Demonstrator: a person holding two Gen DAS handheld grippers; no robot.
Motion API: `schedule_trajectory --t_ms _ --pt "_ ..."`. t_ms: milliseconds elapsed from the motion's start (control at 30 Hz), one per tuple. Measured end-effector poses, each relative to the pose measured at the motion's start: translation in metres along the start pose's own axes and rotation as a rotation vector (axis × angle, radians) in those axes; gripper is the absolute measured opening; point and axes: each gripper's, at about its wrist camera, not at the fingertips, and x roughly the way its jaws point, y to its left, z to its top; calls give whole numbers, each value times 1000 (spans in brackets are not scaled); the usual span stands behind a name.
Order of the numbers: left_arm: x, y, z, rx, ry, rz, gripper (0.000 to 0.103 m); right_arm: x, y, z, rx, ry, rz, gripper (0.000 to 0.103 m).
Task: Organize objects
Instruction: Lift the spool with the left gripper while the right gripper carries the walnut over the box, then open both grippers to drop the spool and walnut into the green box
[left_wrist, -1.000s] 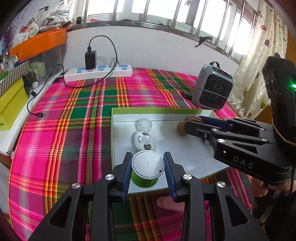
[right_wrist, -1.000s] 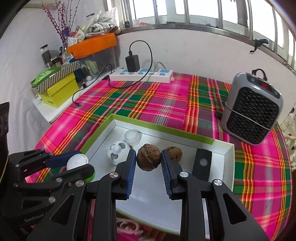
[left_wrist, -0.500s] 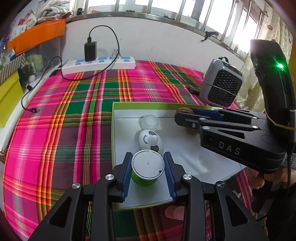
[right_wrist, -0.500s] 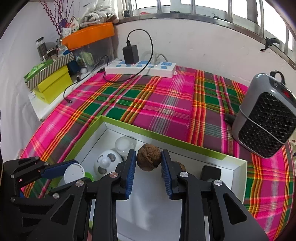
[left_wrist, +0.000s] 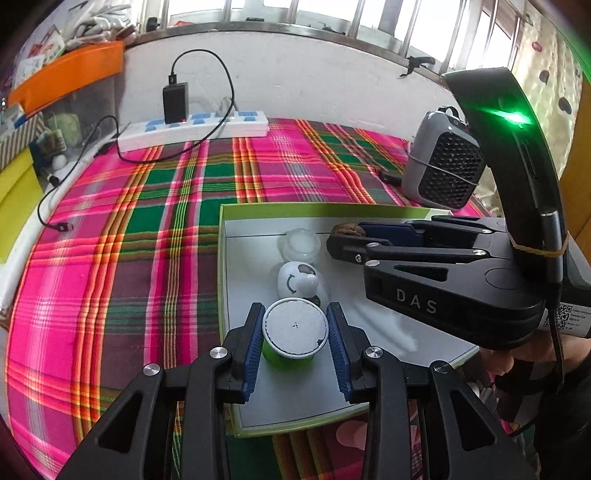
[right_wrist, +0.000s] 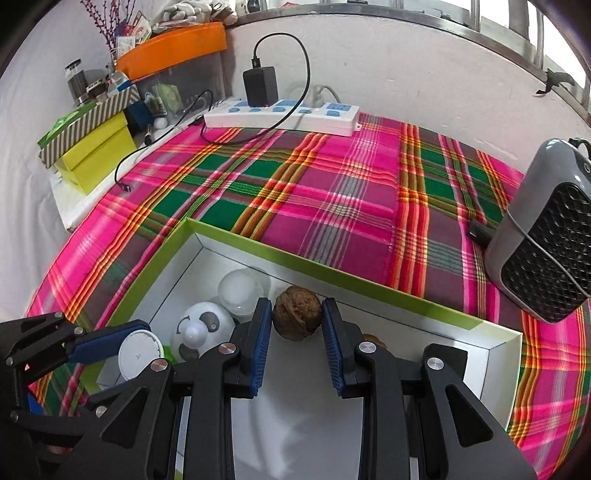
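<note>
Over the white, green-rimmed tray (left_wrist: 221, 280) on the plaid worktop (left_wrist: 122, 258), both grippers carry objects.
"DAS" is printed on the right gripper (left_wrist: 341, 238) body, which reaches in level from the right, pads clamped on a brown walnut (right_wrist: 297, 316) above the tray's far wall. Left gripper (left_wrist: 295, 347) points steeply down, pads pressing a green cup (left_wrist: 291, 338) with a white lid near the tray's left rim, just beside a white round toy (left_wrist: 297, 280) and a translucent tub (left_wrist: 299, 243). Bare tray floor lies right of the cup; a grey heater (right_wrist: 546, 240) stands beyond the tray's right corner.
</note>
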Motion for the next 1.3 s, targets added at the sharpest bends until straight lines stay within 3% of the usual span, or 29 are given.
schedule_trajectory --t_ms 700,900,1300 --pt "1 -1 -1 12 0 10 32 4 3 1 -11 25 -26 30" --pt "1 -2 0 10 -1 8 33 2 3 0 -7 22 -17 40" --pt "-5 0 -2 -8 -11 1 36 -14 2 -2 13 -16 -33 42"
